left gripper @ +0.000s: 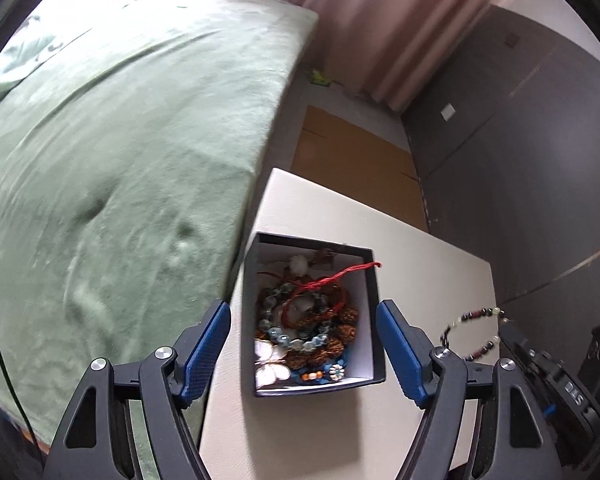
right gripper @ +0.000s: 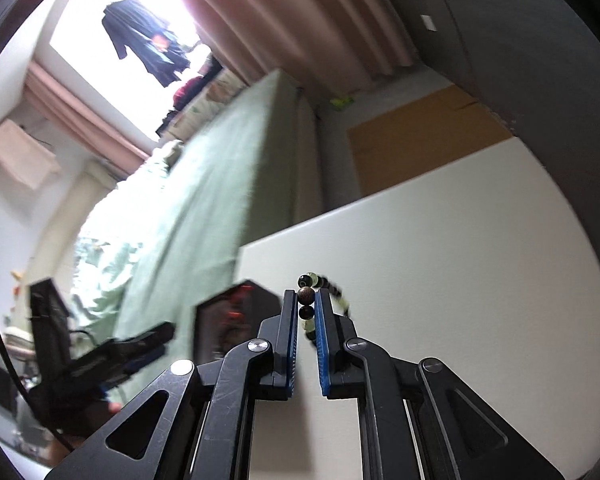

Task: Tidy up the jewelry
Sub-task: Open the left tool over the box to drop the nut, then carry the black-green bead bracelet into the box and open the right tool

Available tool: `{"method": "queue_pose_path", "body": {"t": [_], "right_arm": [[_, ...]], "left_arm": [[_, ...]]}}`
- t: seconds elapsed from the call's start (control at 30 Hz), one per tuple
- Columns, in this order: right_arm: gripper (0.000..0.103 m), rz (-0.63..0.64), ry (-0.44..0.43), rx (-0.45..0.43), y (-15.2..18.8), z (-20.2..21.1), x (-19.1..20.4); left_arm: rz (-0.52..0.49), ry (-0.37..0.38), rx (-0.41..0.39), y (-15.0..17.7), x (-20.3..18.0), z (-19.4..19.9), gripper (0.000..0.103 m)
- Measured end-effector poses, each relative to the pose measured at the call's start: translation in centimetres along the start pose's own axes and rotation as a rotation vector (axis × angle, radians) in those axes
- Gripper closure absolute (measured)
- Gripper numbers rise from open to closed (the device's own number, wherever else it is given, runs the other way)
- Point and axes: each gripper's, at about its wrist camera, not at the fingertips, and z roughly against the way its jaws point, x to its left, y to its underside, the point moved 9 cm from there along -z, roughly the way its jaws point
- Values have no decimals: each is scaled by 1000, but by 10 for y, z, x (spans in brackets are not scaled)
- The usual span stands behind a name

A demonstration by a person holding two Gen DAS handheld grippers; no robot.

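The right hand-held gripper (right gripper: 306, 300) is closed narrow on a beaded bracelet (right gripper: 324, 296), a brown bead pinched between its blue pads, the rest of the loop drooping to the right and below. In the left wrist view that same bracelet (left gripper: 474, 334) hangs in the air over the right part of the white table (left gripper: 420, 264), clear of the surface.

The left hand-held gripper (left gripper: 304, 344) is spread wide and holds nothing. It hovers over a small dark box (left gripper: 374, 320) whose white inside is already heaped with bracelets, a red cord (left gripper: 332, 280) trailing over its far right rim and a white butterfly piece (left gripper: 270, 362) at its near left corner.

The relation that matters: the box lies to the left of the held bracelet, near the table's left edge beside the green bed (left gripper: 120, 140). From the right wrist view the box (right gripper: 236, 316) sits left of the fingers and blurred. The right one carries the piece, so I judge the next move is a leftward carry over the box's right wall, then a release into it. The dangling loop could catch on that rim.
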Motion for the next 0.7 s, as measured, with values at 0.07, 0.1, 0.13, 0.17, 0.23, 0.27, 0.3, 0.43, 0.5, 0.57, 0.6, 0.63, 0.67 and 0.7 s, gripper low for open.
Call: {"method": "queue_pose_path", "body": {"t": [0.07, 0.1, 0.13, 0.17, 0.23, 0.27, 0.3, 0.43, 0.5, 0.57, 0.6, 0.63, 0.67, 0.7], "right_arm": [[93, 2, -42, -3, 0, -4, 13], [93, 1, -69, -6, 0, -4, 20], [93, -2, -88, -6, 0, -7, 26], [93, -5, -111, -8, 1, -8, 32], [93, -5, -145, -10, 3, -11, 44], [93, -2, -164, -7, 5, -14, 51], [93, 2, -179, -3, 6, -17, 58], [93, 31, -219, 18, 15, -32, 81], [93, 40, -223, 30, 20, -39, 87], [93, 41, -230, 40, 22, -48, 94], [93, 40, -233, 43, 24, -49, 93], [93, 40, -233, 47, 25, -52, 94], [93, 41, -231, 50, 26, -55, 95], [93, 42, -233, 54, 26, -58, 97]], "left_arm": [[29, 2, -5, -2, 6, 3, 27], [42, 5, -10, -3, 9, 6, 27], [50, 9, -14, -4, 10, 8, 27], [57, 13, -19, -5, 11, 10, 27], [63, 22, -27, -9, 13, 13, 27], [64, 25, -29, -10, 14, 14, 27], [67, 28, -30, -12, 14, 14, 27], [81, 37, -36, -18, 21, 17, 27], [93, 37, -41, -22, 26, 18, 27], [105, 40, -43, -25, 31, 19, 27], [113, 42, -45, -28, 33, 19, 27], [119, 43, -47, -30, 35, 19, 27], [125, 45, -49, -32, 36, 19, 27], [129, 47, -51, -33, 38, 19, 27]]}}
